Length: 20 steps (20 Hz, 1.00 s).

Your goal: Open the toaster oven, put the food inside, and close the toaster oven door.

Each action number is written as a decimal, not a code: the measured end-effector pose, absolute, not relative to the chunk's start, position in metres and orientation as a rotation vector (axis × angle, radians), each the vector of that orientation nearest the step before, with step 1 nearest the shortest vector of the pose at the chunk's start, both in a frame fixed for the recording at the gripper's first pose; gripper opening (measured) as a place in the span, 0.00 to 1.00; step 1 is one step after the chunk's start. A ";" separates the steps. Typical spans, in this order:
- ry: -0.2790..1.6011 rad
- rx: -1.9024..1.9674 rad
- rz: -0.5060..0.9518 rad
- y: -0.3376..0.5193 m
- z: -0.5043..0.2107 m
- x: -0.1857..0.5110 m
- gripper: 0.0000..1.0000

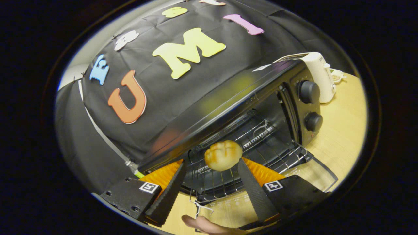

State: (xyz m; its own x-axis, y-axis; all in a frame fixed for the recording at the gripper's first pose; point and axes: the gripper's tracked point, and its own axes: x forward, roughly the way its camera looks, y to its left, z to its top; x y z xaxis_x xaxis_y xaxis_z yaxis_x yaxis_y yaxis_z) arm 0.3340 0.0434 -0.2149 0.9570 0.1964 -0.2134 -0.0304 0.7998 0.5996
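The black toaster oven (228, 98) stands open, its glass door (321, 174) folded down flat onto the table. A wire rack (261, 150) shows inside and reaches forward to the opening. A round golden bun (223, 155) is at the front of the rack, right at my fingertips. My gripper (211, 162) is open. The right finger (251, 186) touches the bun's side, while the left finger (171, 192) stands clear of it with a gap. Whether the bun rests fully on the rack I cannot tell.
Two black knobs (309, 92) sit on the oven's right panel. A white toaster (321, 76) stands behind the oven on the wooden table (343, 130). A person's finger (204, 226) shows below my fingers, by a wire hook.
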 end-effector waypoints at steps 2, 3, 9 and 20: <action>0.265 0.619 0.128 0.042 -0.211 0.315 1.00; 0.267 0.605 0.126 0.039 -0.211 0.304 1.00; 0.298 0.474 0.095 0.019 -0.226 0.253 1.00; 0.458 0.175 0.143 0.034 -0.295 0.185 1.00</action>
State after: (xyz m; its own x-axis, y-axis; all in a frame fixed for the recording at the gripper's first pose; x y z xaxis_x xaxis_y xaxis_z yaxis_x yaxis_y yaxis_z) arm 0.1853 0.0339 -0.2954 0.8875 0.1760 -0.4259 -0.0978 0.9750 0.1993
